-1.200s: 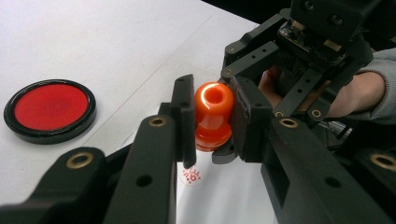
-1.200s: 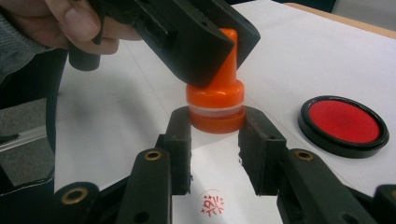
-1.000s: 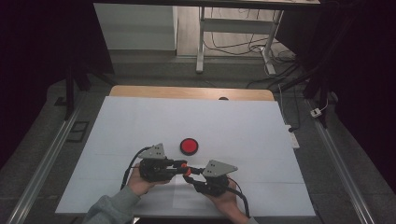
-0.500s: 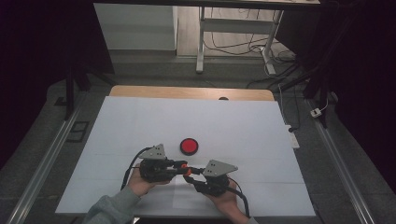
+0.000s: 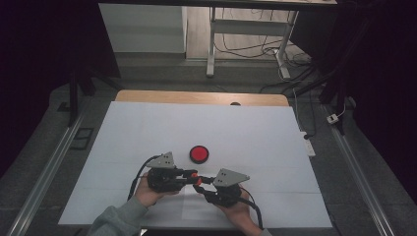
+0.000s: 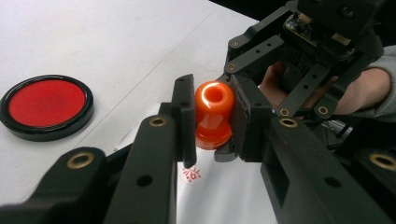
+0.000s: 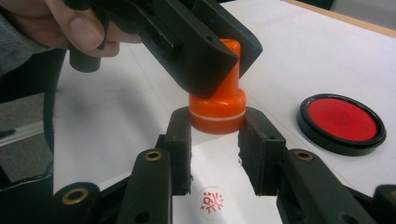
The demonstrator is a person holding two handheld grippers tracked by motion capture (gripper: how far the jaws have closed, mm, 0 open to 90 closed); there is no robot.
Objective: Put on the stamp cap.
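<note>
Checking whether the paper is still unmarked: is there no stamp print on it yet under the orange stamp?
No: a round red stamp print already sits on the white paper, just below the raised orange stamp in the right gripper view.

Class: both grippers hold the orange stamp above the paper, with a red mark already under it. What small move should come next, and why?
Probably pull the two apart. The left gripper clamps the orange stamp at its top, the right gripper its wider base, so the base may be a cap. The red mark is printed, and the ink pad lies open nearby.
</note>
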